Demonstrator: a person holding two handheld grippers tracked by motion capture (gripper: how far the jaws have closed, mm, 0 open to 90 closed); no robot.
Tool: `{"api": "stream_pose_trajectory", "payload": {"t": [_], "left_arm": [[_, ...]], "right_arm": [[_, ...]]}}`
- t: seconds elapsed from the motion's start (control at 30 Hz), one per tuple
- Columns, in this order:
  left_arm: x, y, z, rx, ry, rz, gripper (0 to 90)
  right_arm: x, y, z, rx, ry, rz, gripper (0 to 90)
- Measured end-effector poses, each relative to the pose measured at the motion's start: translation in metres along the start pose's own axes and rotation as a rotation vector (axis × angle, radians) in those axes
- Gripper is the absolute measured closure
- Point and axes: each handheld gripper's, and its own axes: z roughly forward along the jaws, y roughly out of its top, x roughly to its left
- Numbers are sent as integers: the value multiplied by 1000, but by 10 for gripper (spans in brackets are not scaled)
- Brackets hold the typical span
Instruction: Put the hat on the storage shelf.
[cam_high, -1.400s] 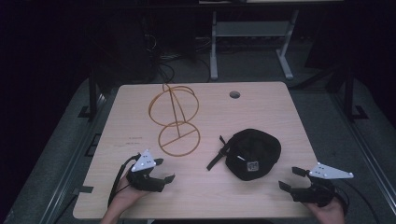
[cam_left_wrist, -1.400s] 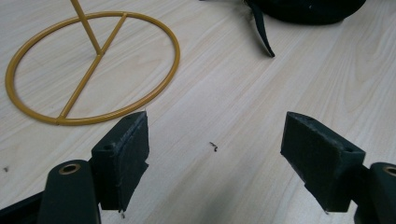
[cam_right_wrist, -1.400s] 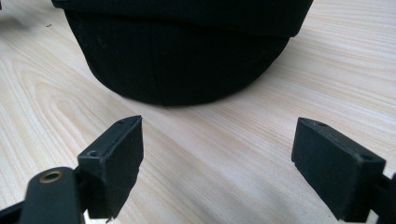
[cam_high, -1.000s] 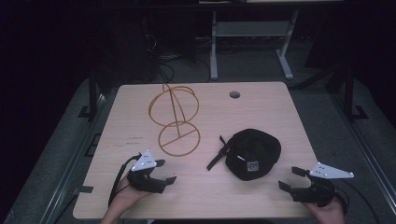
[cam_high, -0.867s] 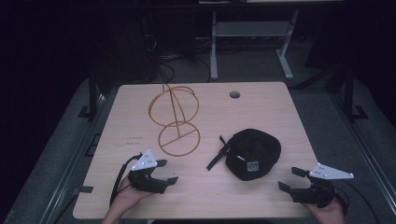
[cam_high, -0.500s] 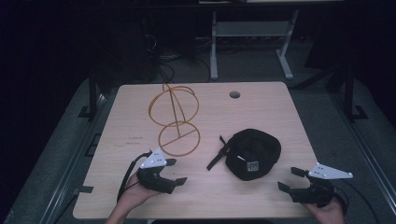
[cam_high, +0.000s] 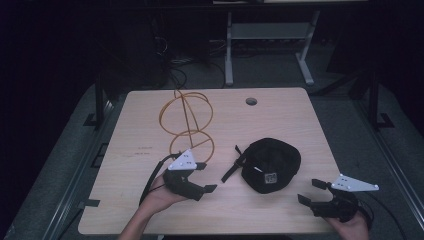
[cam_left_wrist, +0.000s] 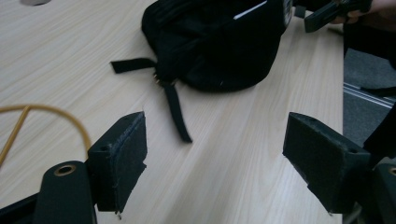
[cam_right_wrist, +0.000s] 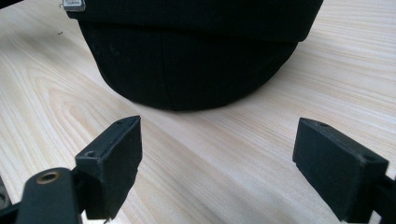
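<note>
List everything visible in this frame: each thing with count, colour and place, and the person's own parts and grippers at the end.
Cap: one, black, right of the table's centre, its straps trailing to the left.
Wire stand: one, orange, loops and a ring base, on the table's left-centre.
Table: one, light wood, with a round hole near the far edge.
Metal frame: one, grey, on the floor beyond the table.
Left gripper: one, black with a grey plate, open, between stand and cap straps.
Right gripper: one, black with a grey plate, open, at the near right corner.
Hands: two, at the near edge, one holding each gripper.
</note>
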Motion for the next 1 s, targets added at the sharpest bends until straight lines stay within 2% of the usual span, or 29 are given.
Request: {"api": "stream_pose_trajectory", "payload": {"t": [0.07,0.3,0.33,0.43,0.53,0.6,0.7,0.77,0.8,0.83,0.87,0.97,1.0], "left_arm": [[-1,12,7,8,-16,23,216],[-5,34,25,39,-49,78,227],[-6,41,32,49,-60,96,229],[-7,47,37,55,-69,108,234],[-10,62,51,65,-97,134,238],[-10,64,53,65,-104,137,240],[-17,79,66,63,-146,164,250],[-19,82,69,72,-155,177,251],[-22,87,77,86,-165,198,253],[-22,87,77,86,-165,198,262],[-22,91,85,104,-173,210,264],[-23,93,92,115,-188,201,264],[-26,95,98,127,-187,213,265]], "right_arm": [[1,1,0,-9,7,5,153],[0,1,0,-3,15,-5,153],[0,1,0,-3,17,-6,153],[0,0,1,-4,19,-5,153],[1,0,1,1,23,-13,153],[1,0,1,3,23,-16,153],[0,0,1,3,26,-10,153],[0,0,1,1,26,-8,153],[0,0,1,1,26,-8,153],[0,0,1,1,26,-8,153],[1,0,1,3,27,-11,154],[1,0,1,1,28,-13,153],[1,0,1,-2,27,-12,154]]}}
